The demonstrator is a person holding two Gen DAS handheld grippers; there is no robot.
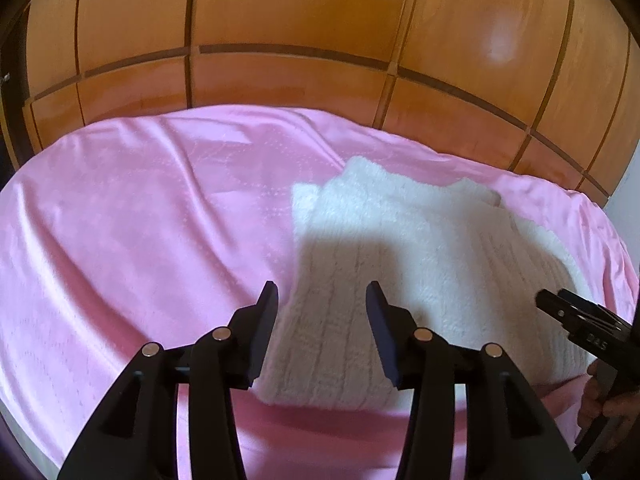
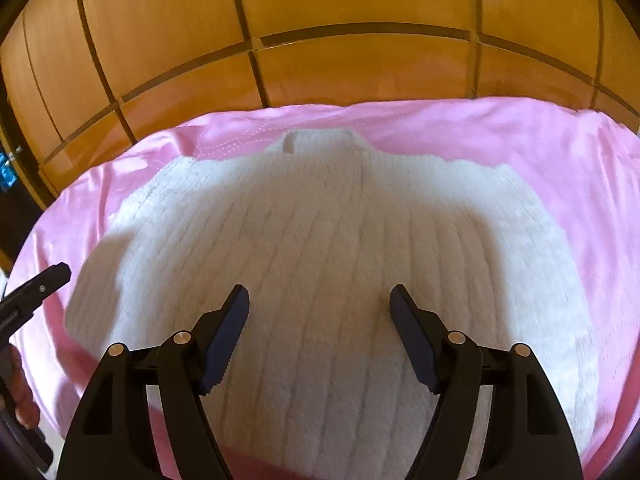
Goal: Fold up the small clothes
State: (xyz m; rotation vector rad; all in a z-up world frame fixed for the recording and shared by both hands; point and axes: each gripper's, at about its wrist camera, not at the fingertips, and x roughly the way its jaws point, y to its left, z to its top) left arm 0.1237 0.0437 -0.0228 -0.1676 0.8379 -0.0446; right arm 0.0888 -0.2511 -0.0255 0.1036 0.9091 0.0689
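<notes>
A white ribbed knit sweater (image 2: pixel 320 240) lies flat on a pink sheet (image 2: pixel 540 148), collar at the far end. In the left wrist view the sweater (image 1: pixel 400 248) sits right of centre. My left gripper (image 1: pixel 322 292) is open and empty, hovering over the sweater's near left edge. My right gripper (image 2: pixel 320 296) is open and empty above the middle of the sweater's lower half. The right gripper also shows at the right edge of the left wrist view (image 1: pixel 560 304), and the left gripper shows at the left edge of the right wrist view (image 2: pixel 44 280).
A wooden panelled wall (image 1: pixel 300 20) stands right behind the pink sheet (image 1: pixel 120 220). The sheet is wrinkled and spreads wide to the sweater's left. A hand (image 1: pixel 608 404) holds the right gripper's handle.
</notes>
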